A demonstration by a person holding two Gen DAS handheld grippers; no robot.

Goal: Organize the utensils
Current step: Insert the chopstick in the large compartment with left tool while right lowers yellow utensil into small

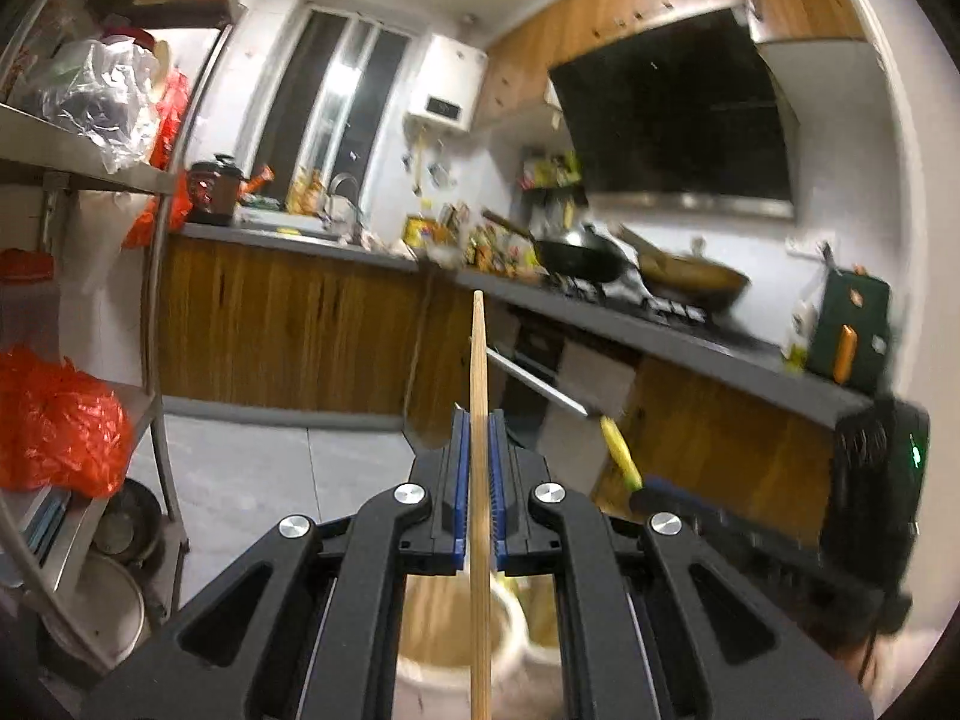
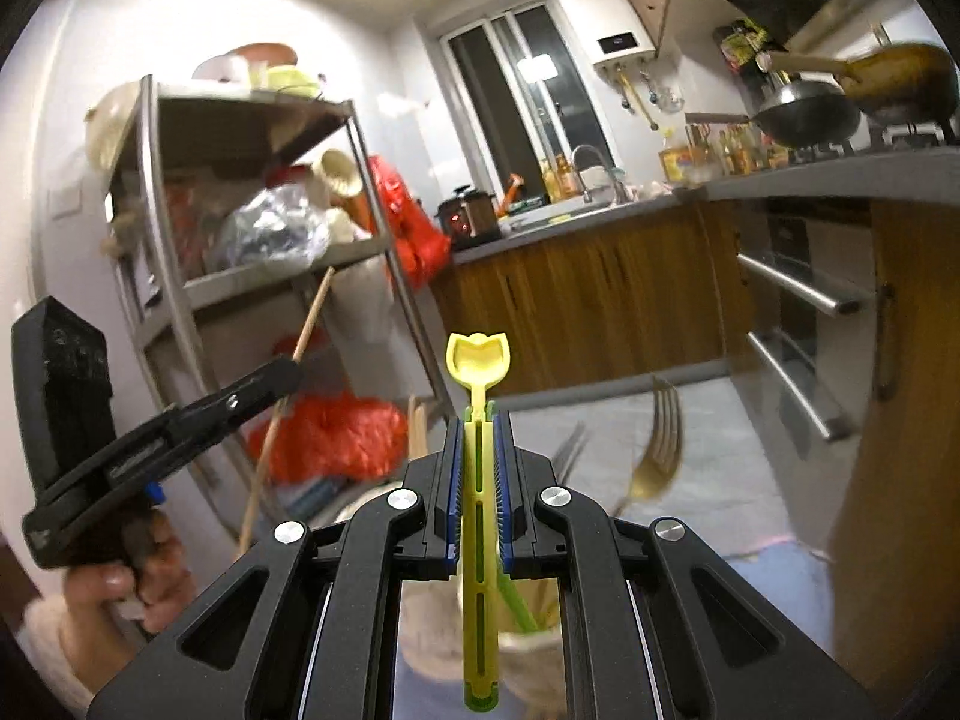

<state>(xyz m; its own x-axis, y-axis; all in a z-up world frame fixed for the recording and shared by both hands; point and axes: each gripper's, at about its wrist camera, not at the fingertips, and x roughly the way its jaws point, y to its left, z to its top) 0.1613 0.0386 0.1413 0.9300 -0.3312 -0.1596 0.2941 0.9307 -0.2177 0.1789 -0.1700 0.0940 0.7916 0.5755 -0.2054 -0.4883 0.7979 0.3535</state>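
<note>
Occupying the far side of both views, a kitchen counter [image 1: 336, 243] runs along wood-fronted cabinets [image 1: 282, 324], with a dark range hood [image 1: 678, 120] above a black wok [image 1: 579, 258] and a second brown pan [image 1: 690, 279] on the stove. A white water heater [image 2: 606, 18] hangs beside the window [image 2: 522, 96]. A metal shelving rack [image 2: 252, 276] stands at the left, loaded with bowls, a clear plastic bag [image 1: 102, 96] and red plastic bags [image 1: 54, 420]; a red rice cooker [image 2: 471, 213] sits on the counter end. Low in each wrist view, blurred, a pale round container [image 1: 444, 654] lies beneath the fingers, with a gold fork [image 2: 657, 450] standing up from the same area in the right view. Left gripper [image 1: 479, 420]: black frame, blue pads pressed together on a single wooden chopstick [image 1: 478, 372], which runs straight up between the jaws and ends above the fingertips; seen from the right wrist camera, the same tool is held in a bare hand [image 2: 129, 576] with a pale sleeve cuff, the chopstick slanting through it. Right gripper [image 2: 479, 426]: jaws pinching the slotted stem of a yellow plastic utensil [image 2: 478, 372] with green trim, its small scoop-shaped head projecting past the fingertips, its lower end reaching toward the camera. Both utensils are held clear of the container, in the air.
</note>
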